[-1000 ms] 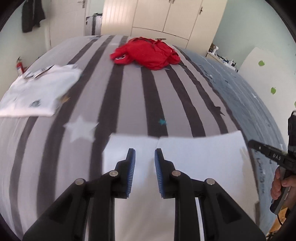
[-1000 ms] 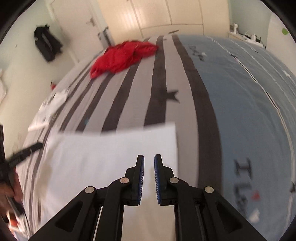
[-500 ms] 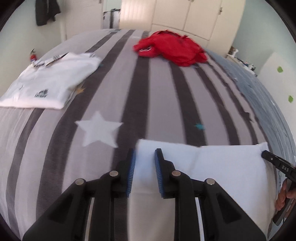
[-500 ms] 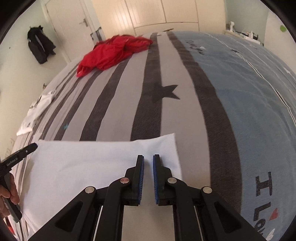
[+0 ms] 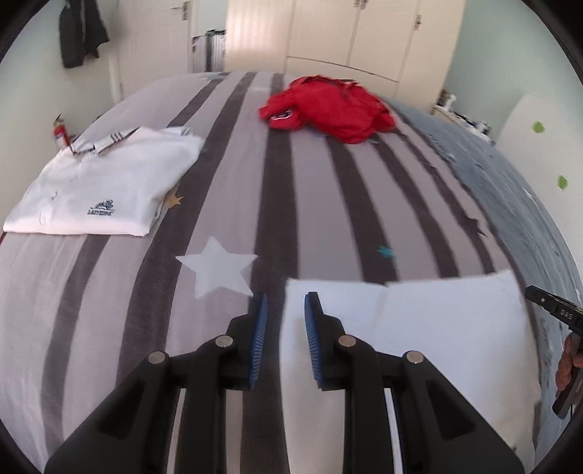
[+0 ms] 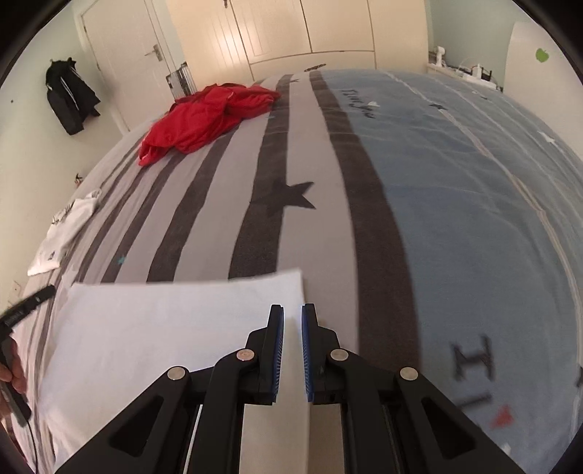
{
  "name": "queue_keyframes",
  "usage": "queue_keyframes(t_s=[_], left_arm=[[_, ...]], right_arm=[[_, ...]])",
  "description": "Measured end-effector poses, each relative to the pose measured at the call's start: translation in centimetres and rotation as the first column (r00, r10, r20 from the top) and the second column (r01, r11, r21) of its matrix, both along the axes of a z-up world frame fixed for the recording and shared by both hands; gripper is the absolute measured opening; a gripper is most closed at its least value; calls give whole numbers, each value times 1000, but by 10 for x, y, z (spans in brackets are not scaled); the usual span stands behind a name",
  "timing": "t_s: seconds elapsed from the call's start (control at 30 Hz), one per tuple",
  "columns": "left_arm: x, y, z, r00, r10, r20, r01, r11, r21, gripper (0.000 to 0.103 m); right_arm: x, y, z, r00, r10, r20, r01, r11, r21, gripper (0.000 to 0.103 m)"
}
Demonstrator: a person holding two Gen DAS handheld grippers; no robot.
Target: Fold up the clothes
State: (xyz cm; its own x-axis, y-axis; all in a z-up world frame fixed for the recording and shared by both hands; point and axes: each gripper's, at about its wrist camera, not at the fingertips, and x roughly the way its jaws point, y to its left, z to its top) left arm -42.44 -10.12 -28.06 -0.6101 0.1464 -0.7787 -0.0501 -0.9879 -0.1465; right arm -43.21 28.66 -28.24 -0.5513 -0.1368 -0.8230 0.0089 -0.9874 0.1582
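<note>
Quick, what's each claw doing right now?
Left claw: nearly closed, seemingly pinching a corner of the white cloth.
Right claw: nearly closed, pinching the other corner.

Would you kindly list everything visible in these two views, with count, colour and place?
white garment: one, white, near bed edge, between both grippers
folded polo shirt: one, white, bed's left side
crumpled garment: one, red, far end
bedspread: one, grey-striped and blue
jacket: one, black, hanging on the wall
wardrobe: cream, behind bed
left gripper: black, blue pads, at the garment's left edge
right gripper: same, at its right edge
</note>
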Motion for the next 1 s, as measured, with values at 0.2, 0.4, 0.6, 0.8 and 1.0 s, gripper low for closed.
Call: queue_keyframes(t_s=[0.2, 0.4, 0.6, 0.8, 1.0], left_arm=[[66, -14, 14, 999, 0, 54, -4, 997, 74, 19], [158, -26, 10, 990, 8, 140, -22, 995, 102, 28], [255, -21, -2, 977, 27, 211, -46, 995, 83, 40], [309, -4, -18, 973, 38, 230, -52, 997, 55, 40], [319, 9, -44, 970, 39, 238, -48, 998, 30, 40]], right_arm=[[81, 17, 21, 998, -37, 46, 39, 999, -38, 25], [175, 22, 19, 993, 14, 120, -10, 999, -33, 27], [250, 30, 0, 982, 43, 185, -33, 998, -56, 27], [300, 37, -6, 980, 75, 183, -64, 996, -65, 28], [320, 40, -14, 979, 98, 180, -84, 993, -89, 41]])
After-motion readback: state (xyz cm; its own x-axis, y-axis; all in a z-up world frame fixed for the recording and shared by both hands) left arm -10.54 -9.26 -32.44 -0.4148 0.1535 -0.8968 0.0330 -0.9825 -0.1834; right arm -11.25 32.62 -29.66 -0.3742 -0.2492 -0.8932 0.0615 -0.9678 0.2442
